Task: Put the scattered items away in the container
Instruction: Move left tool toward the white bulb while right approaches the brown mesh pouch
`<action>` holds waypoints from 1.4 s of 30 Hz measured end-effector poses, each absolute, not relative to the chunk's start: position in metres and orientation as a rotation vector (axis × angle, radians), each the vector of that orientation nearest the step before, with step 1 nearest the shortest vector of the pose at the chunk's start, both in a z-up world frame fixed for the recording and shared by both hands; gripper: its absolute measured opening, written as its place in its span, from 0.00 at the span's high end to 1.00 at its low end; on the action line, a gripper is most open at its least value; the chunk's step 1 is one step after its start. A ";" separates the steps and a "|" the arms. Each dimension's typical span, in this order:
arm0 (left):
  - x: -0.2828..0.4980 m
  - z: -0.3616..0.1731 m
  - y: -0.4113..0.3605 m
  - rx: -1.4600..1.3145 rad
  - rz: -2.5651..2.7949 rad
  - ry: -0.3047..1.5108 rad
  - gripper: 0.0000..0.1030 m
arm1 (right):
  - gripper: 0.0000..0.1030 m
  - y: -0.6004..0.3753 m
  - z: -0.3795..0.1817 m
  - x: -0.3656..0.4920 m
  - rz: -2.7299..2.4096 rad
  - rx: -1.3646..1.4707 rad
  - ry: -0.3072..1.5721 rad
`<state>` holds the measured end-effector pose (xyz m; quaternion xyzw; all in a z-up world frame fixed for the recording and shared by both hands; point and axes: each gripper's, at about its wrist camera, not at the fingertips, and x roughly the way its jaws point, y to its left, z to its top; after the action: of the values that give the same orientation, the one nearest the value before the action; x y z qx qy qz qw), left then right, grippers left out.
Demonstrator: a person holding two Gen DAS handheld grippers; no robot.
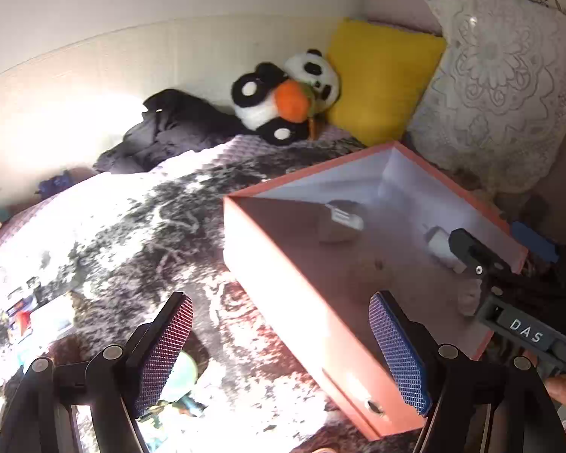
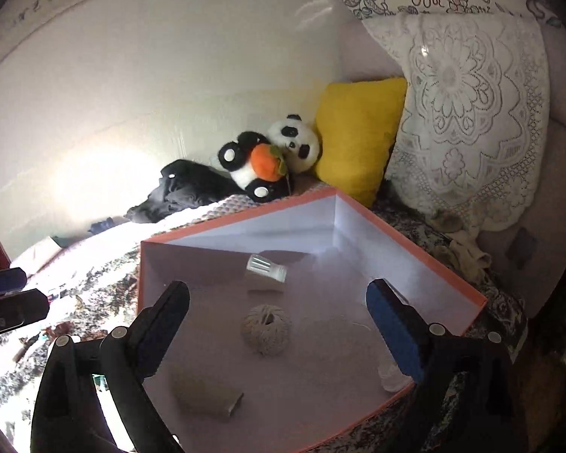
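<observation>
A pink open box sits on the patterned bedspread; it also shows in the left wrist view. Inside lie a white plug-like item, a ball of string, a grey roll and a clear item at the near right corner. My right gripper is open and empty above the box. My left gripper is open and empty over the box's near left wall. Scattered items lie on the bed left of it: a pale green object and colourful packets.
A panda plush with an orange toy, a yellow cushion, a lace pillow and dark clothing lie at the head of the bed by the wall. A rag lies right of the box.
</observation>
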<state>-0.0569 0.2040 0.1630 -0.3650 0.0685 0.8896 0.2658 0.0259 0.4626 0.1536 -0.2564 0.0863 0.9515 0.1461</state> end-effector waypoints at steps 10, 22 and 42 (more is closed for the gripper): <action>-0.025 0.147 0.057 -1.006 2.633 0.110 0.16 | 0.02 0.357 0.157 0.021 2.915 -0.772 0.152; -0.026 0.057 -0.100 -1.270 2.866 -0.067 0.15 | 0.02 0.190 0.076 -0.015 3.083 -1.212 -0.009; -0.130 -0.011 -0.136 -1.391 2.789 0.003 0.15 | 0.02 0.117 0.021 -0.083 3.015 -1.331 -0.198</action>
<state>-0.1299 -0.1364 -0.0112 -0.4463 0.0008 0.8948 0.0127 -0.0831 0.1174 0.0206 -0.4019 -0.0599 0.9102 -0.0800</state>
